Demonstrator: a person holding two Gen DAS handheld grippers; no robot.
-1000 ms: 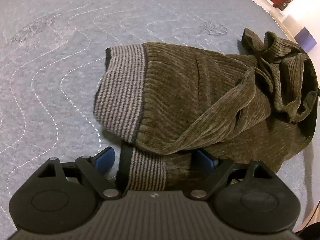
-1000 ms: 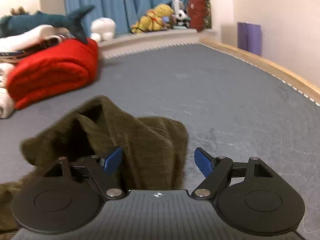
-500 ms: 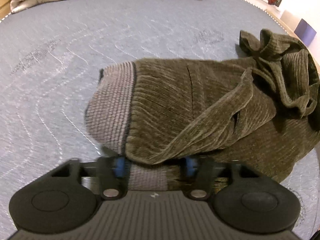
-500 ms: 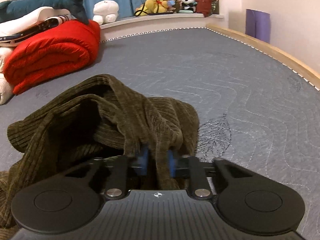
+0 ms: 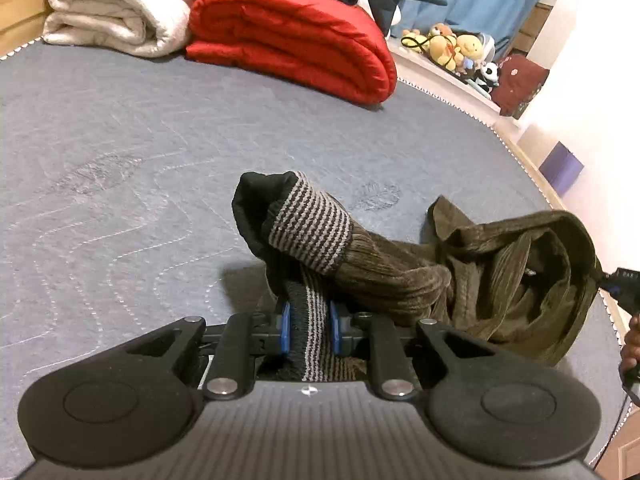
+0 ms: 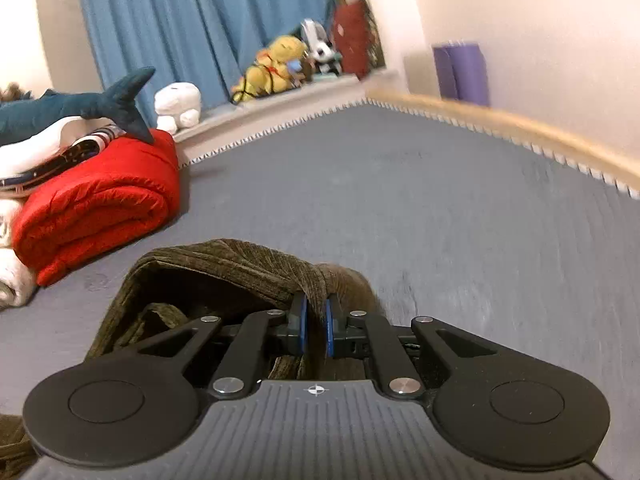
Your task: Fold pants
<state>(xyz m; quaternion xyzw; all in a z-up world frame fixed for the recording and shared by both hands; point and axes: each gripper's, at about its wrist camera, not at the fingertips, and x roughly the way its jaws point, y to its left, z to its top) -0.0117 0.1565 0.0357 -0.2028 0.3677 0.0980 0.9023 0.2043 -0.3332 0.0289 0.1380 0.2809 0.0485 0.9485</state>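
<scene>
The olive-brown corduroy pants (image 5: 500,280) lie bunched on the grey quilted mattress (image 5: 120,152), partly raised at both ends. The left gripper (image 5: 308,330) has just been closing and now pinches the striped grey-and-black ribbed waistband (image 5: 310,228) between its blue fingers (image 5: 285,328); the band folds up and over in front of the gripper, with its black lining showing at the top. The right gripper (image 6: 314,330) has its blue fingers (image 6: 302,328) pressed nearly together on a thin gathered fold of the corduroy (image 6: 240,264), which arches up from between them and drops away to the left in that view. In the left wrist view the right gripper shows only as a dark part at the right frame edge, touching the far end of the pants, with part of a hand (image 5: 631,346) below it. At the head of the mattress rest a rolled red blanket (image 5: 296,36) and, just beside it, a folded white comforter (image 5: 116,16). A blue plush shark (image 6: 80,104) lies on top of that bedding. Stuffed toys (image 6: 276,64) sit on a ledge before a blue curtain (image 6: 192,20). The right wrist view is blurred along the mattress edge.
</scene>
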